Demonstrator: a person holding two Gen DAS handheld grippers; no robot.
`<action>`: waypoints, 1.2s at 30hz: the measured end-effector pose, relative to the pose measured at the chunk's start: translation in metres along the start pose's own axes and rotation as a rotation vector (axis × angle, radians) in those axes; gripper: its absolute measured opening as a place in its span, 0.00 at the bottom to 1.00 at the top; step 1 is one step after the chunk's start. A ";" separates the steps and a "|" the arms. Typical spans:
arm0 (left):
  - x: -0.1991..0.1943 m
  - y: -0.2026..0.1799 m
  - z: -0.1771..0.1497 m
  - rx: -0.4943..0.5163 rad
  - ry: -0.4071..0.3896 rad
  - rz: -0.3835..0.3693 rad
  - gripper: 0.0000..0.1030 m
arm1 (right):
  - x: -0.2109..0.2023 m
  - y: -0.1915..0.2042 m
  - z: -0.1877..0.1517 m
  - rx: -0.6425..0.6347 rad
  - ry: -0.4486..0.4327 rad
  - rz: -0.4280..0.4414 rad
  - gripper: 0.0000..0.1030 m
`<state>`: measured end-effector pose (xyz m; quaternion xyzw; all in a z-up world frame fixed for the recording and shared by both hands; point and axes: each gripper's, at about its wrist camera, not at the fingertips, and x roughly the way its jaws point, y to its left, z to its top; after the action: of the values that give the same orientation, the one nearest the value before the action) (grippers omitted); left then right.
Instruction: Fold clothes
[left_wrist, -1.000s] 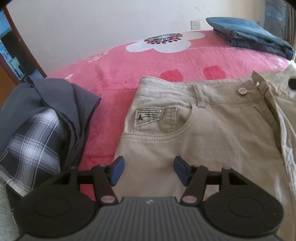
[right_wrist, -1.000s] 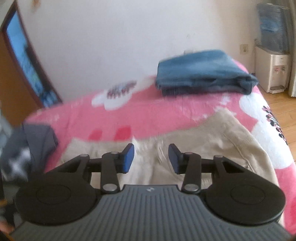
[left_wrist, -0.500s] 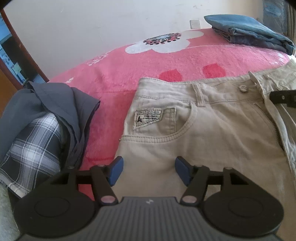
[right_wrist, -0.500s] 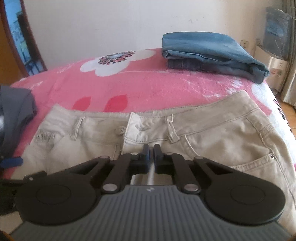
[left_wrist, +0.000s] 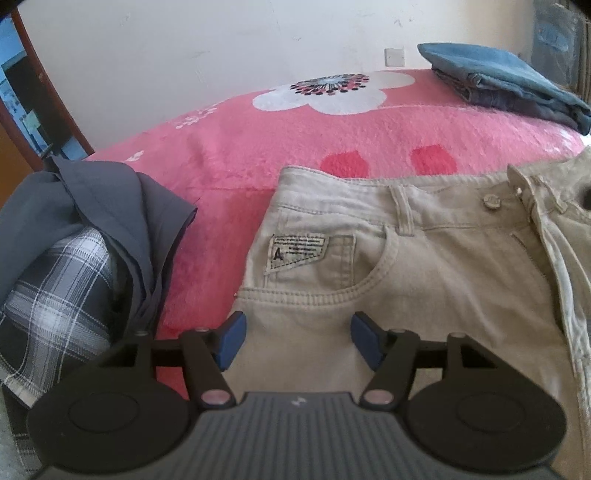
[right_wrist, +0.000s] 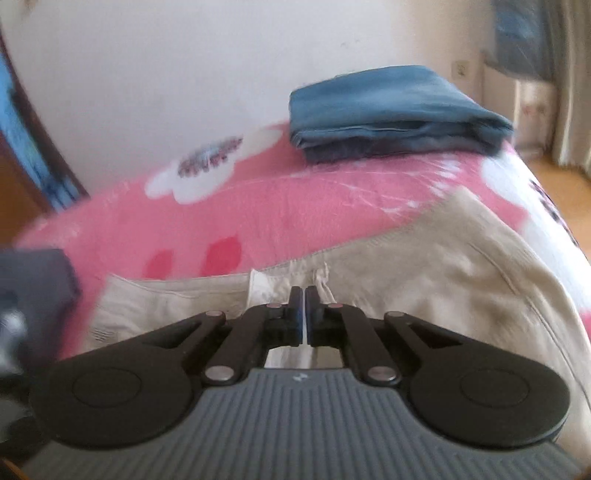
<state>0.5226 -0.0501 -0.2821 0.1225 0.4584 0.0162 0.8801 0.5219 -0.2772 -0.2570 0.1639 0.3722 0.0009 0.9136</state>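
Beige trousers (left_wrist: 424, 266) lie flat on the pink bed, waistband toward the wall, fly open at the right. My left gripper (left_wrist: 295, 339) hovers open over the left hip, just below the front pocket, with nothing between its blue pads. In the right wrist view the trousers (right_wrist: 443, 280) spread below my right gripper (right_wrist: 303, 306). It is shut at the waistband by the fly, with a pale sliver of cloth between its pads. That view is blurred.
Folded blue jeans (left_wrist: 502, 85) (right_wrist: 391, 110) sit at the back right of the pink flowered blanket (left_wrist: 295, 147). A heap of grey and plaid clothes (left_wrist: 74, 258) lies at the left. A white wall is behind; wooden floor (right_wrist: 561, 173) is right of the bed.
My right gripper went from open to shut at the waistband by the fly, and its view now shifts and blurs. The left gripper has stayed open over the left hip.
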 end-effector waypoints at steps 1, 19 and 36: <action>-0.001 0.001 0.001 -0.006 -0.005 -0.006 0.62 | -0.013 -0.005 -0.006 0.007 -0.006 0.001 0.01; -0.004 -0.044 0.009 0.193 -0.056 -0.108 0.42 | -0.019 -0.056 0.001 -0.254 0.070 0.027 0.47; 0.005 -0.071 0.013 0.290 -0.093 -0.018 0.05 | 0.016 -0.034 -0.005 -0.400 0.138 -0.001 0.04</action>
<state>0.5298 -0.1208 -0.2957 0.2448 0.4158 -0.0639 0.8736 0.5259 -0.3059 -0.2811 -0.0215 0.4262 0.0853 0.9003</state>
